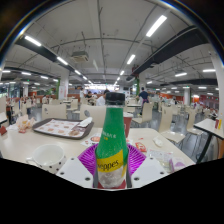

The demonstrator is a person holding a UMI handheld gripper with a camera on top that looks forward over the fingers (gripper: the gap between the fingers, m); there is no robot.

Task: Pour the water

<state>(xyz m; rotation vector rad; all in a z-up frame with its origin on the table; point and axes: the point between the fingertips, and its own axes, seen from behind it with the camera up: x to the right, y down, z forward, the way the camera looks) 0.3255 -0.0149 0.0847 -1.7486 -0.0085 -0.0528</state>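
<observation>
A large canteen or food hall — rows of pale tables (30, 145) and chairs (58, 112) run far back under a dark ceiling with long strip lights (156, 25), a metal tray (62, 127) lies on the near table, and people (143, 96) stand in the distance.

Your green Schweppes bottle (112, 143) stands upright, dark cap on, yellow label, at 12 o'clock between the fingers.
</observation>
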